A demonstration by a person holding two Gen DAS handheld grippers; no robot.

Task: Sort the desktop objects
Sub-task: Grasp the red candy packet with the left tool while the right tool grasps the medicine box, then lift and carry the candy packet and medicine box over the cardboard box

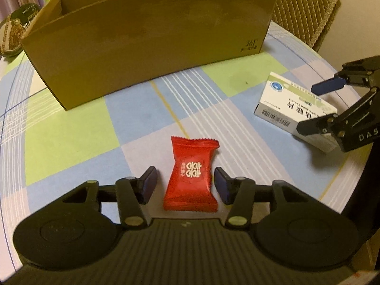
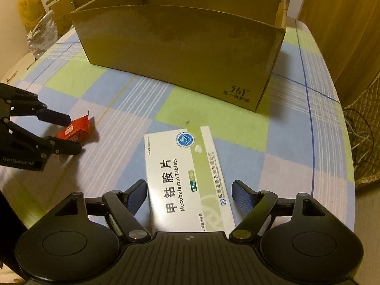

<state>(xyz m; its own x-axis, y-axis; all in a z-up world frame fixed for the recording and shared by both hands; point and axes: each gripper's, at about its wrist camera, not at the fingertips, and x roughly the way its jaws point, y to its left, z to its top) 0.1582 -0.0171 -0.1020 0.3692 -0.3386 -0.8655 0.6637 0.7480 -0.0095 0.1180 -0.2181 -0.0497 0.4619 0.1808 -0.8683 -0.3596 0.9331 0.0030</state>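
A red candy packet [image 1: 191, 175] lies flat on the checked tablecloth [image 1: 71, 130]. My left gripper [image 1: 185, 182] straddles it, and a narrow gap shows between each pad and the wrapper. In the right wrist view the same packet [image 2: 73, 130] sits between the left gripper's fingers [image 2: 74, 134]. A white and green Mecobalamin tablet box [image 2: 187, 178] lies flat between the pads of my right gripper [image 2: 189, 196], which stand just off its long sides. From the left wrist view the right gripper [image 1: 307, 108] reaches over that box [image 1: 285, 104]. A large open cardboard box [image 1: 152, 42] stands behind both.
The cardboard box [image 2: 180, 47] takes up the far half of the table. A round tin [image 1: 14, 30] sits at its left, with bags and cartons [image 2: 40, 23] beyond. A padded chair [image 1: 304, 7] stands at the far right. Cables [image 2: 361, 137] hang off the right edge.
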